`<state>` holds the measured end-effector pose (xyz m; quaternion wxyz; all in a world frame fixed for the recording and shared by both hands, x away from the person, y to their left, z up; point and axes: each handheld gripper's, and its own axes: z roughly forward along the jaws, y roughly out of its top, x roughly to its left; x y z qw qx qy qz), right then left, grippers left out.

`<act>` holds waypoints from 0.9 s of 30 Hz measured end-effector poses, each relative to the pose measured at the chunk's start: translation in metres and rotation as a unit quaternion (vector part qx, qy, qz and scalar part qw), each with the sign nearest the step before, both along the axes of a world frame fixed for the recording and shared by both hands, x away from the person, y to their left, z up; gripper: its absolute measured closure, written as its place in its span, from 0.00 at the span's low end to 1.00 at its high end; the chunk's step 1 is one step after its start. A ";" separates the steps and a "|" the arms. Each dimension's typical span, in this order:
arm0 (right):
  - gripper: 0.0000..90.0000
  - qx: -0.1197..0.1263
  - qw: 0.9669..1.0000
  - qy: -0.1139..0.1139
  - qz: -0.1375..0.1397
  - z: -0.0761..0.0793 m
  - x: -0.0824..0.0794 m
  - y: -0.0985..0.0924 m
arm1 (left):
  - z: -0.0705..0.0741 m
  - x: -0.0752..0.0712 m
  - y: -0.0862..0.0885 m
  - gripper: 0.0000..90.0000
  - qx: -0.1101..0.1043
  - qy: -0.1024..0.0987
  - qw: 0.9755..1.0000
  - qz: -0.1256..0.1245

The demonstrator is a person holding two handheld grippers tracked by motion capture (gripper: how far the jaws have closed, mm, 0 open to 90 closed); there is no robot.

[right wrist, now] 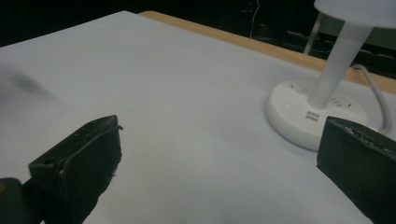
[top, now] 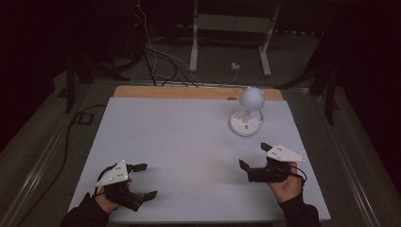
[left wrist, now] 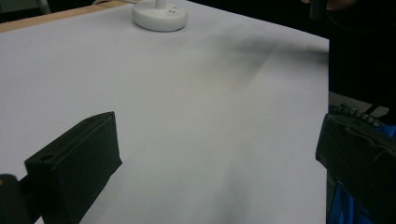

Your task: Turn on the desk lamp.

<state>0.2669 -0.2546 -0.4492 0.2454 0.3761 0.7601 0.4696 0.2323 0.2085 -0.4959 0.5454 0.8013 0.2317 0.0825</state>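
a white table (top: 189, 142) spans most of the high view, with a strip of bare wood (top: 179, 92) along its far edge, toward 12 o'clock. on the table at about 1 o'clock from its centre stands a small white lamp (top: 247, 113): a round head on a slim stem rising from a disc-shaped base, with a cord leaving the base toward the far edge. the left gripper (top: 145, 180) sits near the front edge at about 7 o'clock, held in the person's left hand (top: 106, 201), its jaws spread wide and holding nothing; the grey three-cornered plate lies on top of it. the right gripper (top: 254, 155) sits at about 4 o'clock, held in the right hand (top: 286, 187), jaws likewise parted and empty, directed toward 11 o'clock; the lamp stands near it, at about 12 o'clock from it and apart from the jaws. in the left gripper view the lamp base (left wrist: 159, 15) lies far off at 12 o'clock; in the right gripper view it (right wrist: 317, 112) stands near, just above the right-hand jaw, at about 2 o'clock.
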 end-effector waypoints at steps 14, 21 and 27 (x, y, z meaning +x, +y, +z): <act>0.00 -0.001 1.000 0.001 -0.002 0.005 0.024 0.005 | 0.001 0.000 0.001 0.00 -0.002 -0.001 1.000 0.000; 0.00 -0.003 1.000 -0.003 -0.007 0.009 0.034 0.007 | 0.001 0.000 0.001 0.00 -0.002 -0.001 1.000 0.000; 0.00 -0.005 1.000 -0.001 -0.007 0.010 0.044 0.010 | 0.001 0.000 0.001 0.00 -0.001 -0.001 1.000 0.000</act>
